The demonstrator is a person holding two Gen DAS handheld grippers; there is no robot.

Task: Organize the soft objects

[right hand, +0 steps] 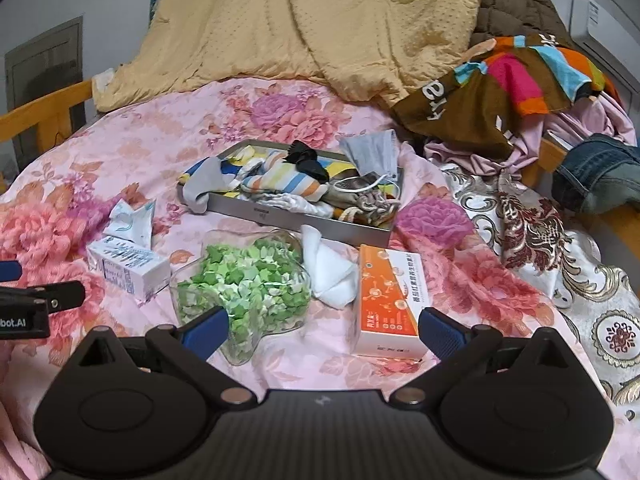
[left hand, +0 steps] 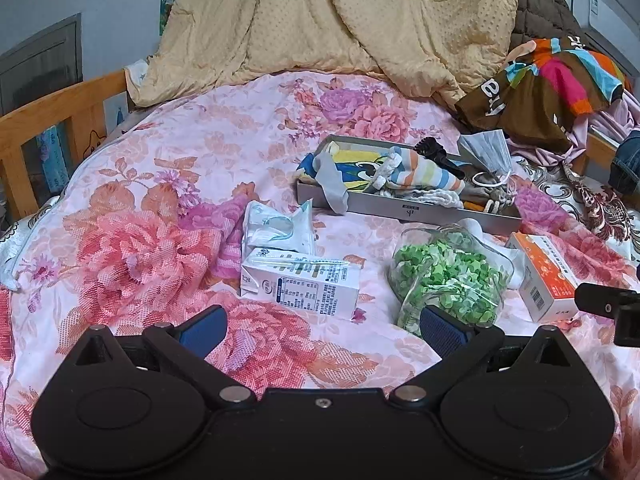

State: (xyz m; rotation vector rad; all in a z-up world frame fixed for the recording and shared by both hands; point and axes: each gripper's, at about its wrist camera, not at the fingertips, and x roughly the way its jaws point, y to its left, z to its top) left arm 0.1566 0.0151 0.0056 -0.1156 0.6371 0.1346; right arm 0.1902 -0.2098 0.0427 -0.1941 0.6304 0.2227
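Both grippers hang above the near edge of a bed covered with a pink floral quilt [left hand: 168, 184]. The left gripper [left hand: 320, 330] has its 2 blue-padded fingers spread wide and empty; the right gripper [right hand: 324, 332] is likewise spread wide, gripping nothing.

Toward the middle of the bed lies a shallow grey metal tray [left hand: 420, 211]. In it sit a striped pastel fabric pouch [left hand: 430, 176], a grey sock [left hand: 334, 186] draped over the tray's left near corner, a black hair clip [left hand: 436, 154] and a grey-blue face mask [left hand: 486, 150] at the tray's far right corner.

Outside the tray, just beside its near wall, a white sock [right hand: 332, 270] lies crumpled on the quilt, touching a clear star-shaped jar of green paper stars [right hand: 244, 284]. An orange and white cardboard box [right hand: 390, 300] stands right of the sock. Left of the jar lie a white milk carton [left hand: 300, 284] and, behind it, a white plastic tissue pack [left hand: 278, 228].

At the bed's far edge a tan quilted blanket [left hand: 340, 20] is heaped.
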